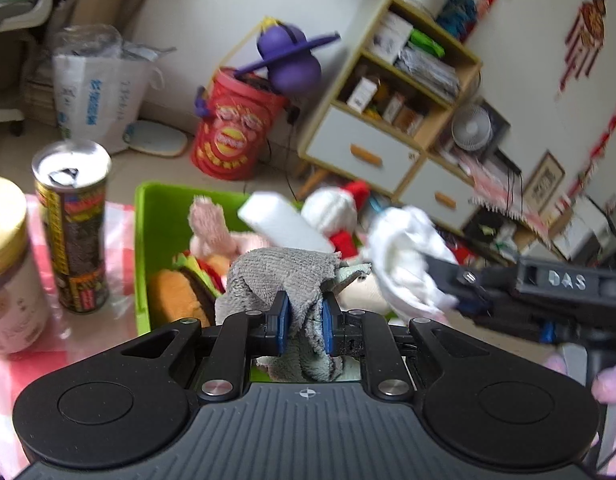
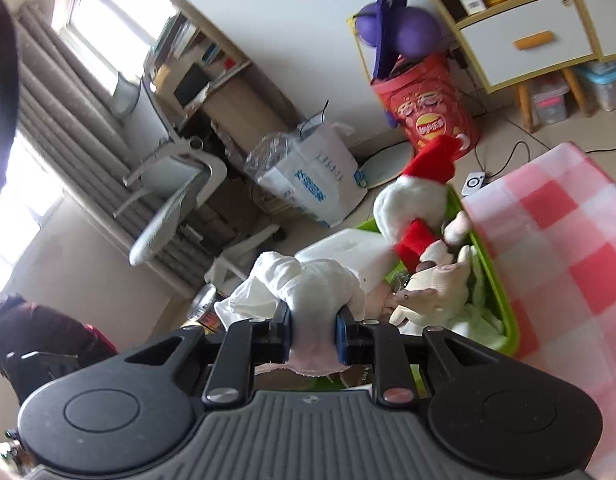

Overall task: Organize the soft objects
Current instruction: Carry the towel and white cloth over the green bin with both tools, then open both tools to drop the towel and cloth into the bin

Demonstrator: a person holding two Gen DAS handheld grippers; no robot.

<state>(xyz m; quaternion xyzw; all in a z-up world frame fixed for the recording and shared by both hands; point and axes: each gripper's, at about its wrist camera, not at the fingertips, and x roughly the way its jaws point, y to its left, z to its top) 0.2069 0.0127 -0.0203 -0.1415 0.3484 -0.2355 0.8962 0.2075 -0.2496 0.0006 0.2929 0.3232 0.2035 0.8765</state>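
Red-checked tablecloth [image 2: 568, 248] (green bin [image 1: 141, 240] on it) fronts a cluttered room.

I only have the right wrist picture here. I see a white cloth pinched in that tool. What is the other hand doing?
Observer: The left gripper is shut on a grey towel, bunched up above the green bin.
Operator: Is anything in that bin that I can't see?
Observer: Yes, a plush hamburger lies at its near left corner, beside a pink plush.
Operator: And what stands next to the bin?
Observer: An opened tall can and a gold-lidded jar, both upright on the checked tablecloth.
Operator: How close are the two tools?
Observer: The right gripper with its white cloth hangs just right of the grey towel, apart from it.
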